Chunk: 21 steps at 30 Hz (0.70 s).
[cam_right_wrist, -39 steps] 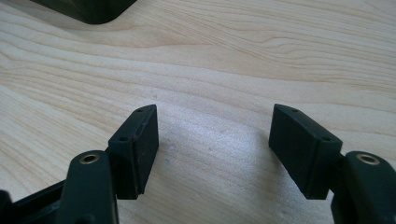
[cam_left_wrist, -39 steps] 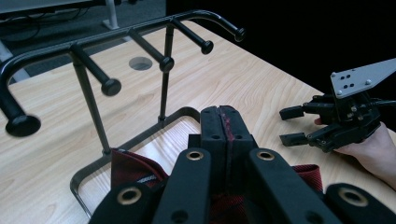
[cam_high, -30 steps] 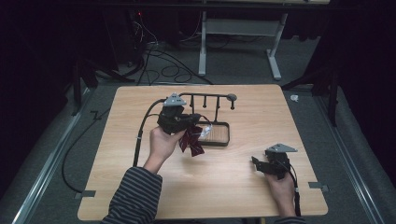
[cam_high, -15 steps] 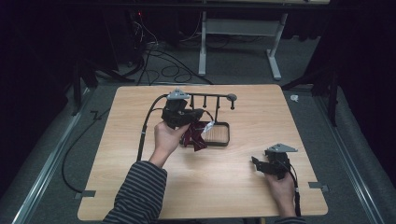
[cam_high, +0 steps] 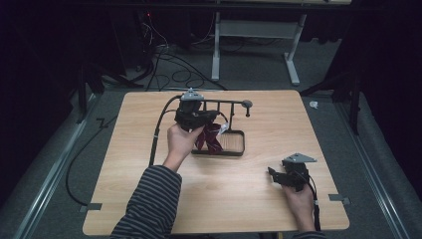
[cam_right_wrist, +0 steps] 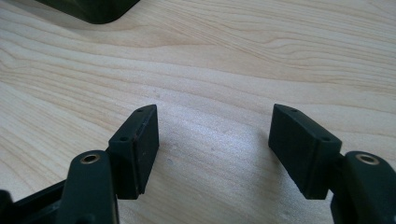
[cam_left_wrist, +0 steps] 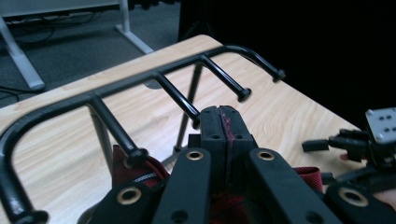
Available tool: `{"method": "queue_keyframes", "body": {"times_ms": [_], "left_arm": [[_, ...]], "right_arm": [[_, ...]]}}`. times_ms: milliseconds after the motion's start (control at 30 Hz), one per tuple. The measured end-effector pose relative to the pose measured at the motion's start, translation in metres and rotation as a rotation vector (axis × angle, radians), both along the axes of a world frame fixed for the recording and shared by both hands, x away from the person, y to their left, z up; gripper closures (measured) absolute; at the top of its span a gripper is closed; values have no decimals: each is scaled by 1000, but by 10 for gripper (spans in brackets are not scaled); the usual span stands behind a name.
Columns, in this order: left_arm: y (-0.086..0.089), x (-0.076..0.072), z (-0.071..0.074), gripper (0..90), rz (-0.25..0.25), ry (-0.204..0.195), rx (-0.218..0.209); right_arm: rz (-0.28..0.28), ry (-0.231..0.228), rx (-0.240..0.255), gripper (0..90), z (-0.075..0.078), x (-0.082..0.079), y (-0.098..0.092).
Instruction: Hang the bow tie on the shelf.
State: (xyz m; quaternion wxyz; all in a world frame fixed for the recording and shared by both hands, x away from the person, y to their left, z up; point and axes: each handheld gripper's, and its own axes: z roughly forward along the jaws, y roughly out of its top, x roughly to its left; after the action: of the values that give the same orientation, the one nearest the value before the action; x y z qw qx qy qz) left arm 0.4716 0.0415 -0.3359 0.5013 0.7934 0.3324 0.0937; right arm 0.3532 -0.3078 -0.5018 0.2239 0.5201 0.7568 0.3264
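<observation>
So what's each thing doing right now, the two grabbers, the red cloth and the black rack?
Left gripper: jaws shut on the red cloth, held up by the rack's pegs.
Right gripper: jaws open, nothing in them, low over the table.
Red cloth: pinched, hanging down over the rack's base.
Rack: standing upright; I can't tell if the cloth is on a peg yet.
</observation>
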Motion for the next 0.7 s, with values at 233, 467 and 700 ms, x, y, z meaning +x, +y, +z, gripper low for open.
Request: {"method": "queue_keyframes", "body": {"times_ms": [233, 467, 700], "left_arm": [[-3, 7, 2, 893, 20, -23, 3], [-3, 13, -1, 892, 50, -28, 6], [-3, 17, -4, 890, 67, -20, 13]], "right_arm": [[1, -3, -14, 345, 0, 0, 1], [1, -1, -15, 346, 0, 0, 1], [1, -1, -14, 346, 0, 0, 1]]}}
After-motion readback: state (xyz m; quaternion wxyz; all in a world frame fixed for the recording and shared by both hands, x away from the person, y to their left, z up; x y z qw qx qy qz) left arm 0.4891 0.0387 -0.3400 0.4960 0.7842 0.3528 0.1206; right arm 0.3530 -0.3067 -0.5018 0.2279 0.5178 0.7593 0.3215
